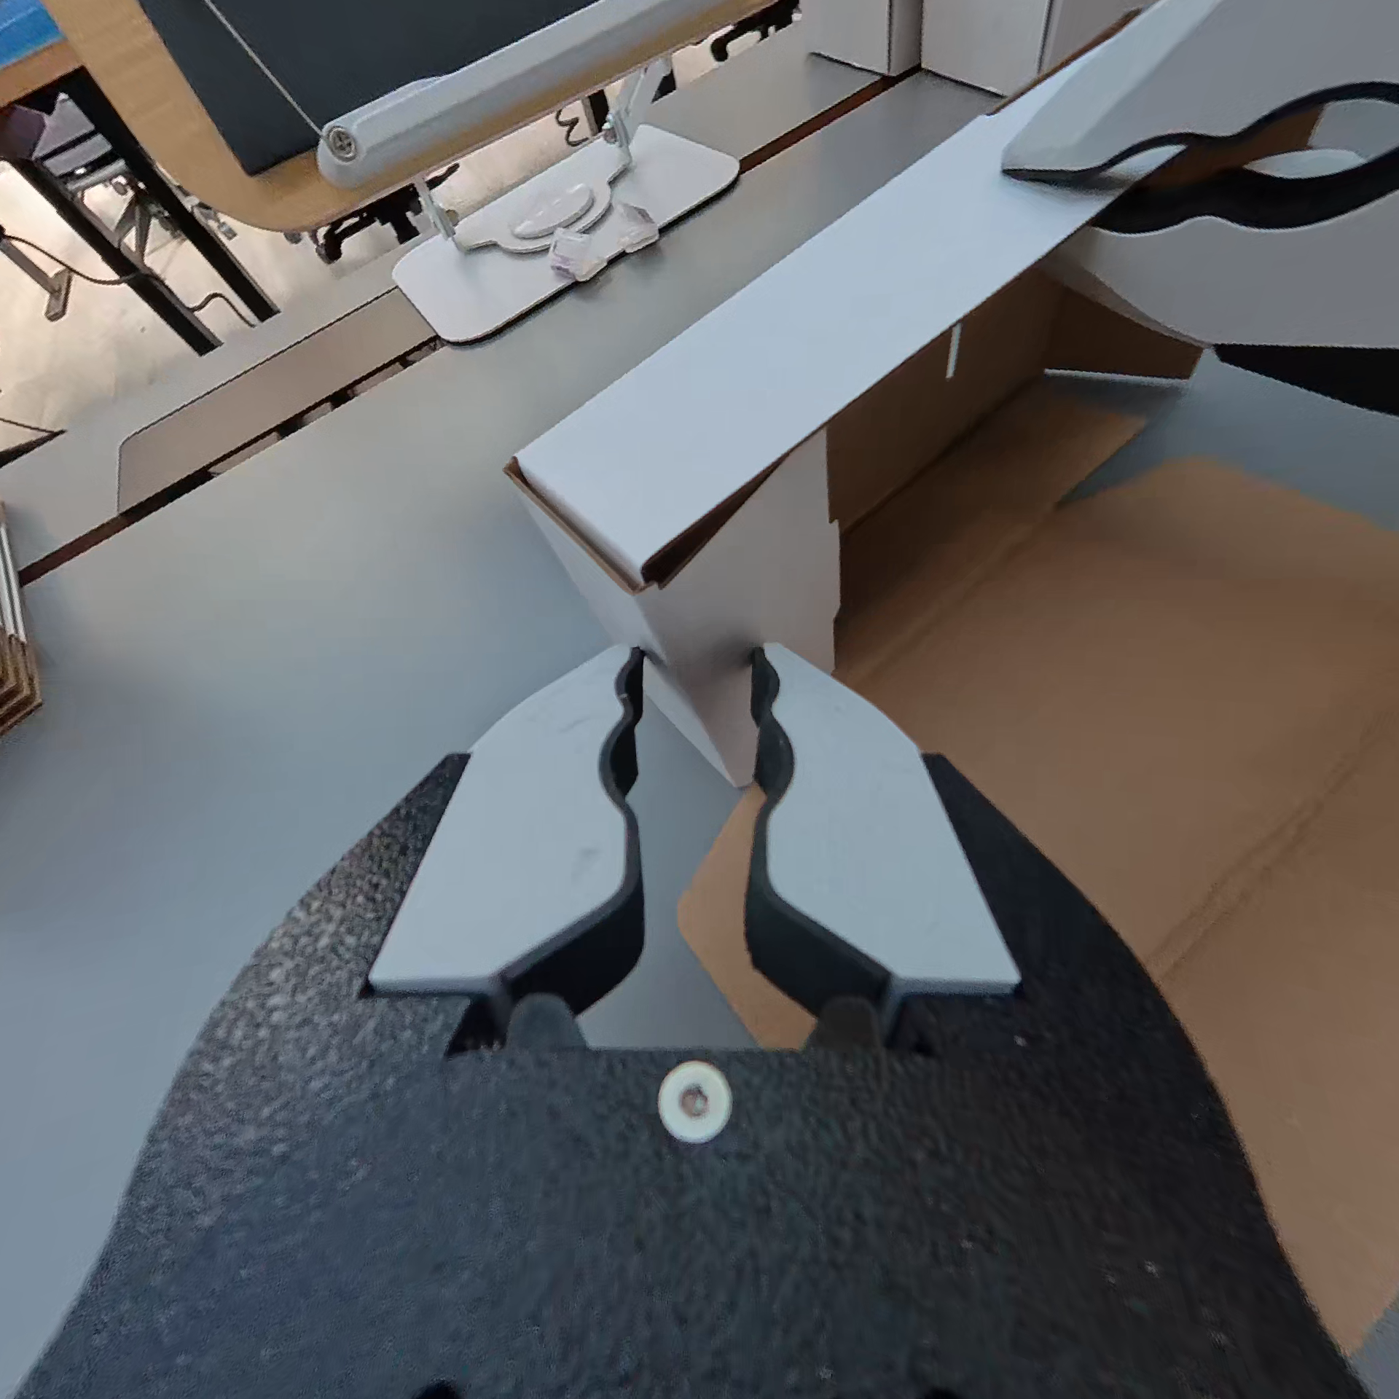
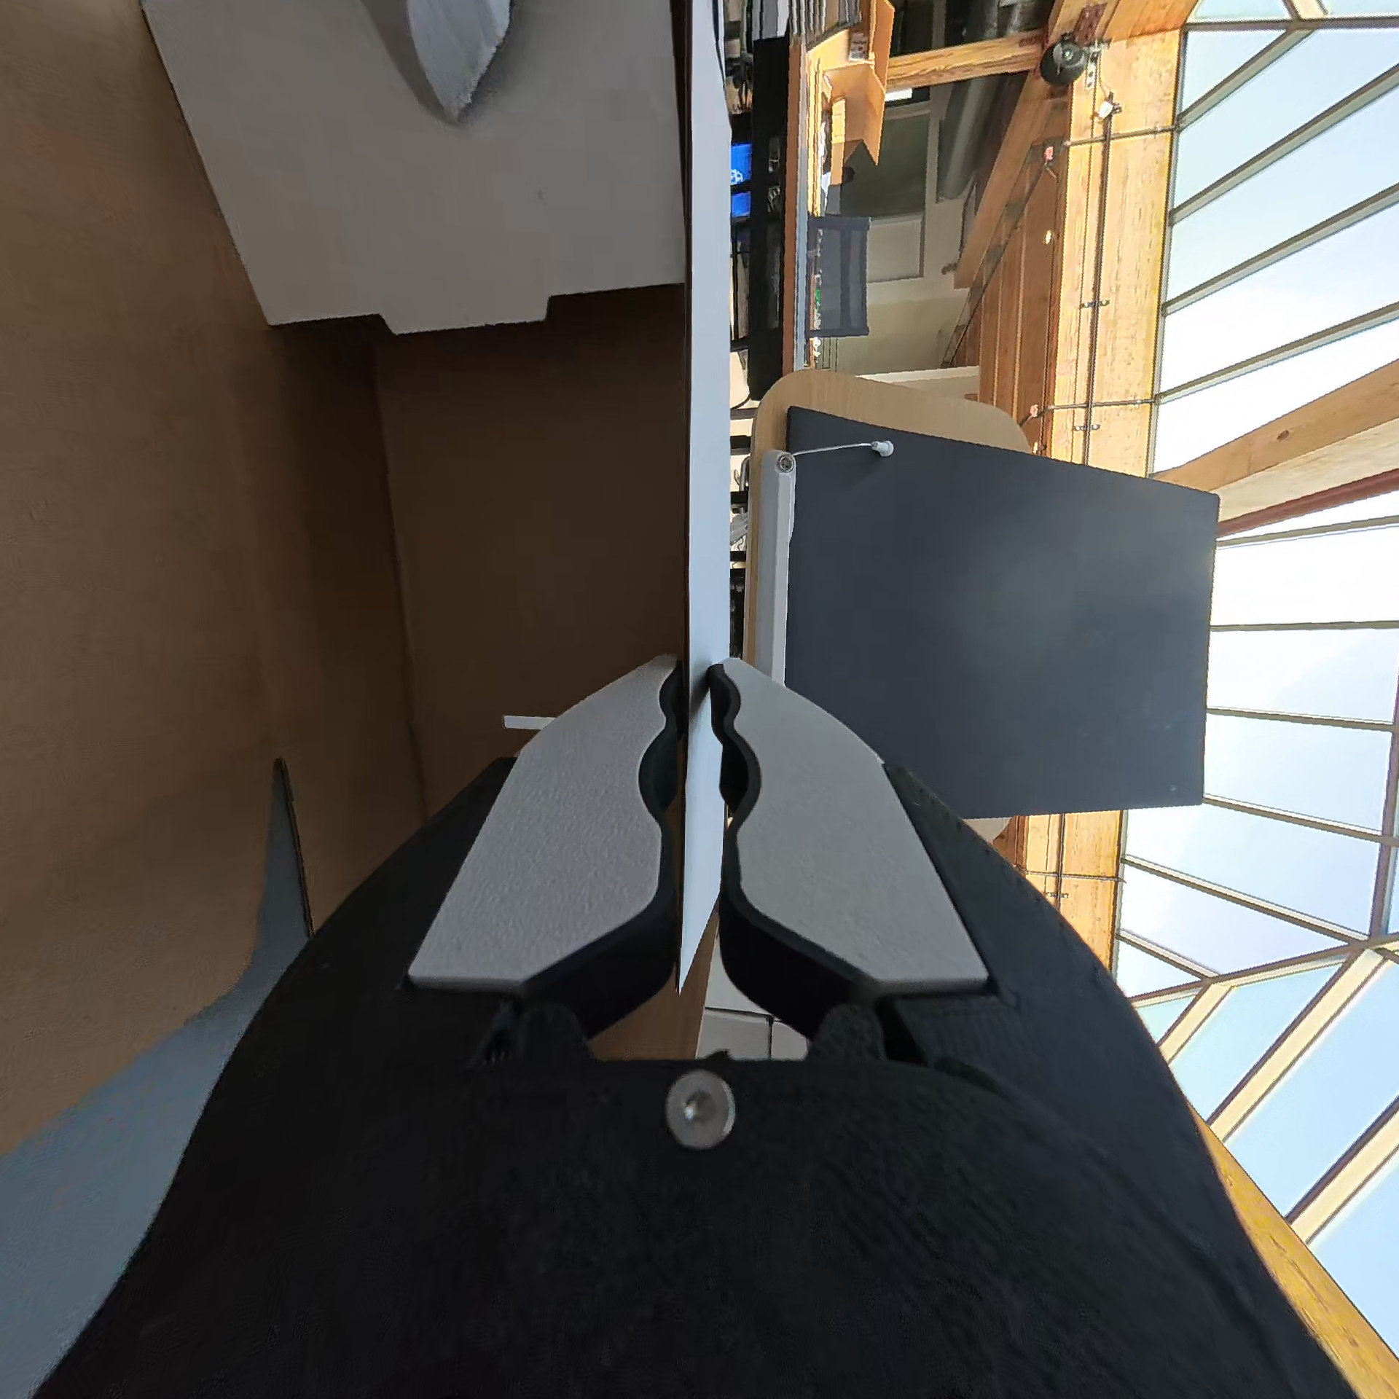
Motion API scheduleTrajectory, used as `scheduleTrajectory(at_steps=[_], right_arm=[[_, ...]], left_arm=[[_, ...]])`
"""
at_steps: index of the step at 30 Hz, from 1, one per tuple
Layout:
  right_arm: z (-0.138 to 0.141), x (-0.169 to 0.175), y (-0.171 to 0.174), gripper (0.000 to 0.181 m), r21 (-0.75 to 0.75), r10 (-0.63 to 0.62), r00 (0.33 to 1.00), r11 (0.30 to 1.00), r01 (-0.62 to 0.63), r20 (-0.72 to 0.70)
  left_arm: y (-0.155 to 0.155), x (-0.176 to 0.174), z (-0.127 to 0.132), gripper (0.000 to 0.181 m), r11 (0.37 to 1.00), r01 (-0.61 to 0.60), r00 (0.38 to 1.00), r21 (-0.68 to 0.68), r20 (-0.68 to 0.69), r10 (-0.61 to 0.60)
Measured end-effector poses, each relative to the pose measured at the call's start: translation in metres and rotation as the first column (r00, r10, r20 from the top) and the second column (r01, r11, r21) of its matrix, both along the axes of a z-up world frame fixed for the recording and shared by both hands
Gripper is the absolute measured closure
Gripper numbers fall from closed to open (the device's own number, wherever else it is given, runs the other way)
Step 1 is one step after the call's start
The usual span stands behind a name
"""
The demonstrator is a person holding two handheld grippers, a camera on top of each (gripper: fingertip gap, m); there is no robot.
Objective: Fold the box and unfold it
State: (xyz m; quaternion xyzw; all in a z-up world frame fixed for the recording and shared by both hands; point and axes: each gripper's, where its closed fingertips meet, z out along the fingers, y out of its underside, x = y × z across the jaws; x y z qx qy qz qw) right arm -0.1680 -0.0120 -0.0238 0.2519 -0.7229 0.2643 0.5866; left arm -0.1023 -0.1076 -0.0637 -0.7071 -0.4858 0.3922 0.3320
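**Both claws at the half-raised box**

The box (image 1: 757, 394), white outside and brown inside, lies partly flat on the grey desk (image 1: 265, 681), with one long side wall folded up and doubled over. The left claw (image 1: 697, 662) sits at the near corner of that raised wall; its fingers stand apart on either side of the white corner flap, and whether the tips actually press the cardboard is hard to judge from this angle. Just right of this claw the brown inner floor of the box spreads flat across the desk. Ahead and to its right, the right claw (image 1: 1181, 163) meets the far end of the same wall.

In the right wrist view, the right claw (image 2: 694, 674) is clamped on the thin white edge of the wall (image 2: 708, 454), which runs straight ahead between its fingers. Beyond the wall stands a dark panel (image 2: 984, 621) on a white stand.
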Motion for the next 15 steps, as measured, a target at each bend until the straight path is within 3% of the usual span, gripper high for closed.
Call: scheduleTrajectory(at_steps=[4,7,10,15], right_arm=[[0.000,-0.001,-0.002,0.176,-0.008,0.014,1.000,1.000,-0.013,0.019],[0.001,-0.006,-0.003,0.175,-0.013,0.020,0.998,1.000,-0.019,0.053],[0.001,-0.011,-0.004,0.175,-0.015,-0.017,0.995,1.000,0.018,0.099],[0.002,-0.012,-0.006,0.174,-0.029,-0.032,0.978,0.999,0.039,0.208]], left_arm=[[-0.011,-0.020,-0.002,0.154,0.996,-0.084,0.996,-0.018,-0.004,0.084],[-0.012,-0.036,-0.006,0.147,0.991,-0.116,0.993,0.063,0.028,0.114],[-0.019,-0.047,-0.006,0.155,0.973,-0.189,0.981,0.133,0.067,0.181],[-0.024,-0.052,-0.006,0.162,0.952,-0.284,0.958,0.117,0.073,0.277]])
